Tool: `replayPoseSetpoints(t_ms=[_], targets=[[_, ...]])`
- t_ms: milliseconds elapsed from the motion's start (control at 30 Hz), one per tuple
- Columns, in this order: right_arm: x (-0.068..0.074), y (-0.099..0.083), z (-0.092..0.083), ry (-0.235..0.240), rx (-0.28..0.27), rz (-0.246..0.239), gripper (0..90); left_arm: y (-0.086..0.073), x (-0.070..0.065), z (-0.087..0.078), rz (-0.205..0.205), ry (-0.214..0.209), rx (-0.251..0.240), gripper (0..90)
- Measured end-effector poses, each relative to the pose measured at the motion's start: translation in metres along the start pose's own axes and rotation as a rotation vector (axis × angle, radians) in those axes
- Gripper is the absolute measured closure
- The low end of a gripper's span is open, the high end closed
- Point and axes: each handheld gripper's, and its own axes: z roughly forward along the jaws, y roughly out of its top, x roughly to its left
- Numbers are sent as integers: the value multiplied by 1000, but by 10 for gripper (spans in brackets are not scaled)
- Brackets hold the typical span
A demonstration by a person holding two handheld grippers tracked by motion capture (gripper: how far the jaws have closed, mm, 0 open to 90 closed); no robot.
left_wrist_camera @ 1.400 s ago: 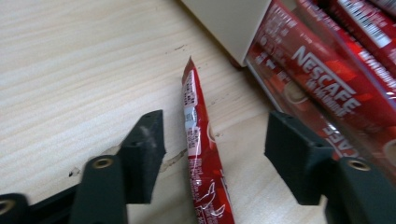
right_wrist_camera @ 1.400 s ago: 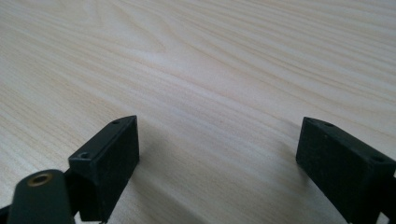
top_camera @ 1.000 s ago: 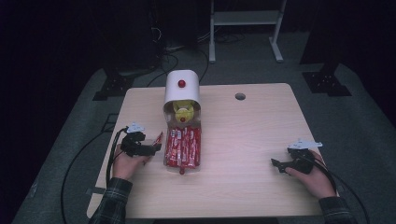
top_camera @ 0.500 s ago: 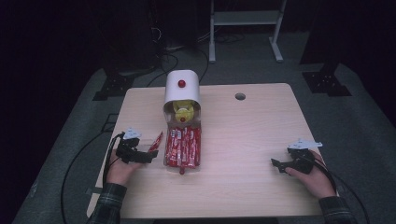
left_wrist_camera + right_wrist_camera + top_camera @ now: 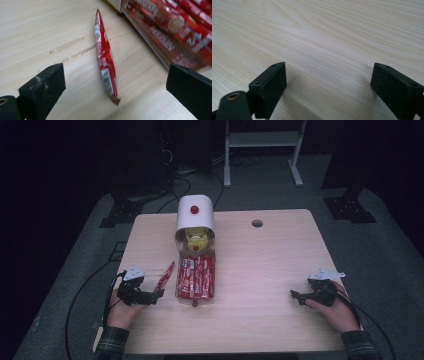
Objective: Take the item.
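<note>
A single red stick sachet point(image 5: 164, 275) point(image 5: 105, 57) lies loose on the wooden table, left of a clear tray point(image 5: 195, 277) packed with several more red sachets point(image 5: 175, 27). My left gripper point(image 5: 151, 295) point(image 5: 117, 87) is open, its jaws spread wide on either side of the sachet's near end without touching it. A white dispenser point(image 5: 195, 215) with a red knob stands behind the tray, with something yellow in its mouth. My right gripper point(image 5: 296, 295) point(image 5: 329, 82) rests open over bare wood at the table's right front.
The table point(image 5: 270, 255) has a small round hole point(image 5: 257, 223) at its back. Cables trail from both grippers off the table's front. A white metal frame point(image 5: 260, 150) stands on the dark floor behind.
My left gripper has drawn back toward the table's front edge and left the sachet lying on the table beside the tray. The right gripper has stayed put.
</note>
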Motion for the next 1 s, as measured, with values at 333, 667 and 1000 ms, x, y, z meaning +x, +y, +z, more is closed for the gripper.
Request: replayPoseSetpoints(t_ms=[333, 667, 1000], targets=[[0, 0, 0, 0, 0, 0, 123, -23, 1, -8, -5, 11, 55, 19], [0, 0, 0, 0, 0, 0, 122, -36, 2, -7, -2, 18, 115, 19], [0, 0, 0, 0, 0, 0, 122, -43, 1, -2, 36, 25, 121, 0]])
